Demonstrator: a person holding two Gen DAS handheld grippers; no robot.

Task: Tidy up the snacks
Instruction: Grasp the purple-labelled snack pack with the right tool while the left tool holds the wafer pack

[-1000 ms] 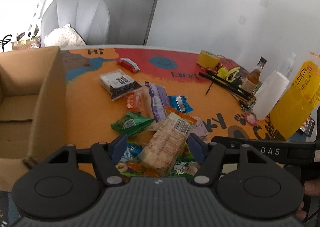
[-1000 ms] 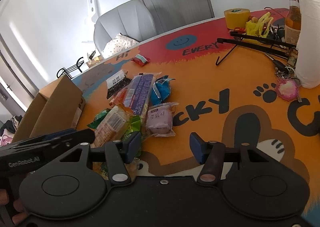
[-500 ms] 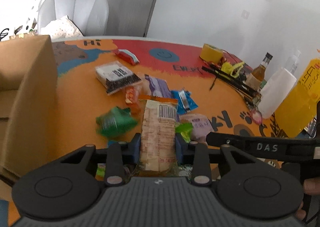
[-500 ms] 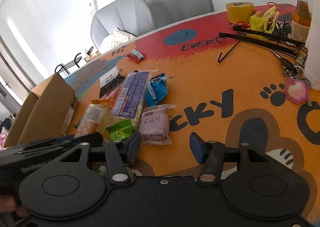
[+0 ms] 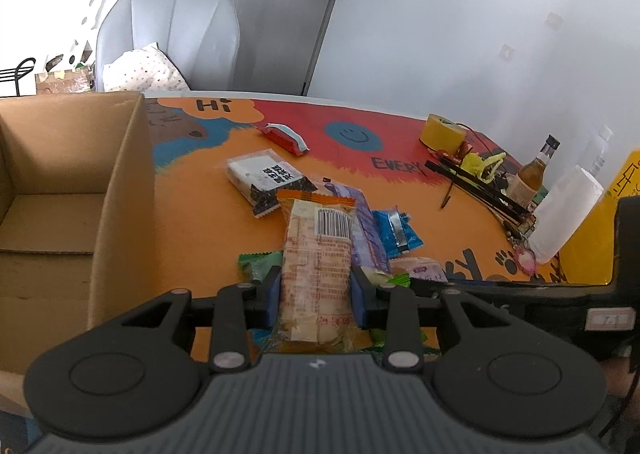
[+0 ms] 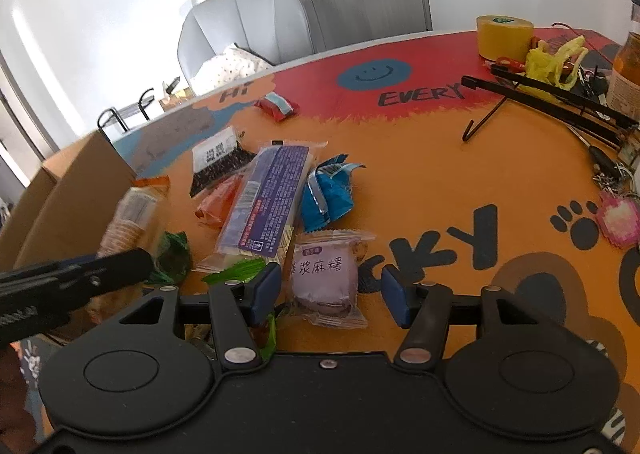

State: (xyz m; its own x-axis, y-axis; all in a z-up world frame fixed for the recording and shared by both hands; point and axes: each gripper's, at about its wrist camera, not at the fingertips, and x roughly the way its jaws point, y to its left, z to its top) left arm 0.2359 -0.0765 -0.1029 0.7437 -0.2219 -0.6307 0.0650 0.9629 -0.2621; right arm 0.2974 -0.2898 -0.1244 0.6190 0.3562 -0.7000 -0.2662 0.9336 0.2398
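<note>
Snacks lie in a loose heap on the orange part of the printed surface (image 5: 200, 213), just right of an open cardboard box (image 5: 72, 181). Left gripper (image 5: 316, 298): its jaws have just been closing and now stand clamped on a long biscuit pack (image 5: 320, 266), blue pads pressing both sides of its near end. The pack points away from the camera, barcode end far, above the heap. A green packet (image 5: 256, 264) sits just left of the pack; a purple packet (image 5: 372, 230) and a blue packet (image 5: 394, 228) sit to its right. A black-and-white packet (image 5: 264, 177) lies farther back, and a red packet (image 5: 284, 137) lies apart near the red area.

Right gripper (image 6: 330, 290): jaws apart, pads touching nothing. A lilac bun pack (image 6: 326, 274) lies on the surface between them, nearer the left pad. Beyond it the purple packet (image 6: 268, 201) lies lengthwise, with the blue packet (image 6: 326, 193) just beside it on the right and an orange packet (image 6: 218, 201) on the left. In this view the biscuit pack (image 6: 130, 221) shows blurred at left, in front of the box (image 6: 68, 189).

Clutter at the far right: tape roll (image 6: 504, 37), black folding stand (image 6: 560, 97), bottle (image 5: 532, 173), white roll (image 5: 564, 213), keys with a pink charm (image 6: 618, 221). A grey chair (image 5: 168, 41) stands behind the surface.
</note>
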